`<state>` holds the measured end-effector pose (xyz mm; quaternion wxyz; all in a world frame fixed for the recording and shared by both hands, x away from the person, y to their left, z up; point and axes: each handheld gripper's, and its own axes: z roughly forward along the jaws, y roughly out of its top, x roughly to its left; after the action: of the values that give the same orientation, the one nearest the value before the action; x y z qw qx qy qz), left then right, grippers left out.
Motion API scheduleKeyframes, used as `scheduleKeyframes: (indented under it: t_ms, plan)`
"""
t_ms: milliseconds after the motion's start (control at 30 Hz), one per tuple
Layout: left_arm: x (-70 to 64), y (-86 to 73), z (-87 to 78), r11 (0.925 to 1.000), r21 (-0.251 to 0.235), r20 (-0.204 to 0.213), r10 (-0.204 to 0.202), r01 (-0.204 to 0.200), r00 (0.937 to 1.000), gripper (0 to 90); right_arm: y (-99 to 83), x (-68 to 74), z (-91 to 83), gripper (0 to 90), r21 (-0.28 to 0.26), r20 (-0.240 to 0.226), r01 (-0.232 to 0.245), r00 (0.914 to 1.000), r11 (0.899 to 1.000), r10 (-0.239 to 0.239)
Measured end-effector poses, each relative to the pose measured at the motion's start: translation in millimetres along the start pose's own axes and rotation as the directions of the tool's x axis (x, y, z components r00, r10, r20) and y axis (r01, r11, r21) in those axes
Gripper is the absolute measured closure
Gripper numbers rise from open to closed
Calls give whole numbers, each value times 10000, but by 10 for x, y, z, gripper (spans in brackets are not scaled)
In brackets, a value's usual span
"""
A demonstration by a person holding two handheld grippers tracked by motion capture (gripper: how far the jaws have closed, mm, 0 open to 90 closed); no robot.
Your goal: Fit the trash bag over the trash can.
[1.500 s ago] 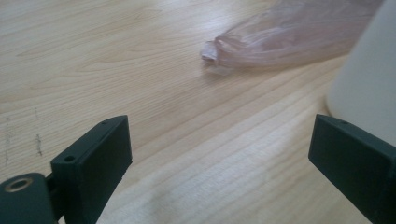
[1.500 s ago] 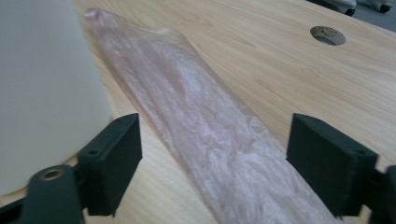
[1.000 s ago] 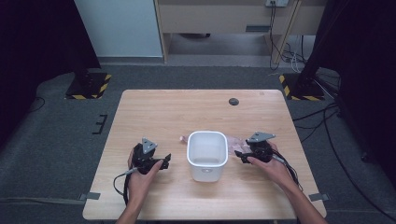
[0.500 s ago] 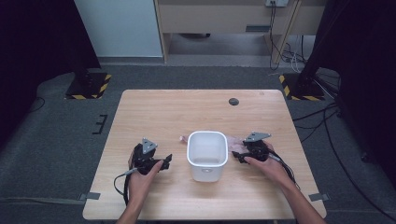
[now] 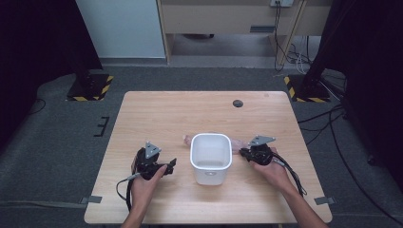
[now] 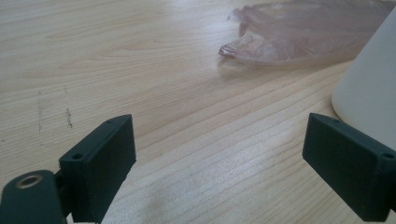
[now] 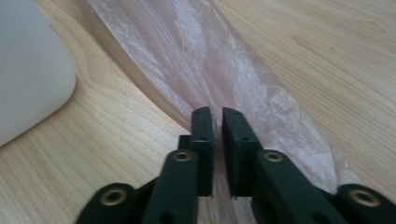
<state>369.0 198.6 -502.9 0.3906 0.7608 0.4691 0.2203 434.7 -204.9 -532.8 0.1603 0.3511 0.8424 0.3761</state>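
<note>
1. Two grippers are at work. The right gripper (image 7: 217,116) has its jaws nearly closed, pinching a thin fold of the pink plastic bag (image 7: 219,70) that lies flat on the table (image 5: 166,114), running ahead of its tips. The left gripper (image 6: 219,149) is spread wide and holds nothing.
2. The step in hand looks like getting the bag up off the wood, probably to line the white bin (image 5: 211,156). The film is slippery, so the right jaws should close fully on a proper fold before any lift, then rise slowly.
3. From the left gripper, the bag's near end (image 6: 299,32) lies ahead and to its right, apart from its tips; the bin wall (image 6: 369,88) stands just beside its right jaw. It should advance and take that end, so both grippers can spread the bag's mouth.
4. The bin stands upright between the two grippers, and in the high view its inside looks empty. The bag lies just behind it, outside, not in it.
</note>
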Motion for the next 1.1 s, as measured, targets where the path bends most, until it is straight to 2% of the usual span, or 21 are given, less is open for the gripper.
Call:
scheduleKeyframes:
  t_ms: [67,200,300,400,500,667,900,1033,1100]
  plan:
    - [4,10,-15,9999,-107,-22,-53,53,10000,90,-2,-12,-6,894,8,41,-128,9999,9999,128]
    - [14,16,-53,9998,-217,-57,-52,51,10000,94,-1,-24,-20,900,33,116,-190,9998,9998,189]
    - [19,34,-92,9995,-331,-87,-21,18,10000,95,30,-46,-93,900,-292,108,-215,9997,9993,218]
    - [13,51,-126,9988,-492,-115,-26,20,9999,96,93,-47,-199,900,-662,118,-493,9987,9966,502]
    - [1,60,-158,9982,-598,-94,-28,23,10000,97,150,-63,-327,900,-1171,153,-645,9977,9910,667]
    - [-1,89,-212,9968,-800,-106,-42,34,9999,99,210,-117,-452,900,-1620,219,-845,9958,9832,892]
    - [-7,184,-320,9926,-1217,-47,-13,7,10000,101,336,-72,-625,900,-2189,46,-807,9965,9724,837]
    - [-7,252,-387,9895,-1442,-51,9,-16,10000,101,441,-55,-742,900,-2674,55,-649,9976,9614,689]
    - [-9,277,-413,9877,-1563,27,-56,60,10000,101,498,-32,-804,900,-2929,-76,-727,9973,9534,737]
